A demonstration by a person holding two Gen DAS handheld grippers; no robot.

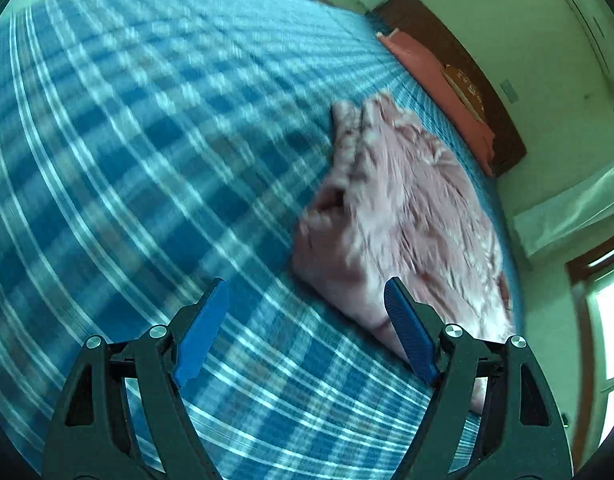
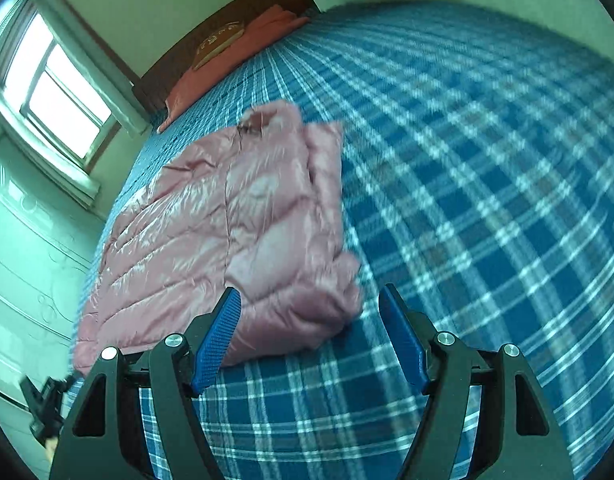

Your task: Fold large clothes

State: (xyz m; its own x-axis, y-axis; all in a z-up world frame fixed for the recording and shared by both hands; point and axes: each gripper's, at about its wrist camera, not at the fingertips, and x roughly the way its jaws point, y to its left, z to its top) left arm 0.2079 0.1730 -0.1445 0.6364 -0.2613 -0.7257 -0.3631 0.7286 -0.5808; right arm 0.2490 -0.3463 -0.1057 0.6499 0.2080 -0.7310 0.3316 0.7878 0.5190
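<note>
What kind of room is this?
Most likely a bedroom. A big bed with a blue plaid cover fills the view, a wooden headboard with a pink pillow stands at its far end, and a pink puffer jacket lies on it.

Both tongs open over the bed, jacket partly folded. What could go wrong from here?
1. The shiny pink quilted puffer jacket looks slick and puffy, so its folded sleeve side may spring open.
2. It lies near the edge of the blue plaid bedsheet; a tug could slide it off.
3. Left tongs and right tongs hold nothing.

Daylight from the window (image 2: 55,92) (overexposed); motion blur, greenish cast, fisheye-curved edges.
</note>
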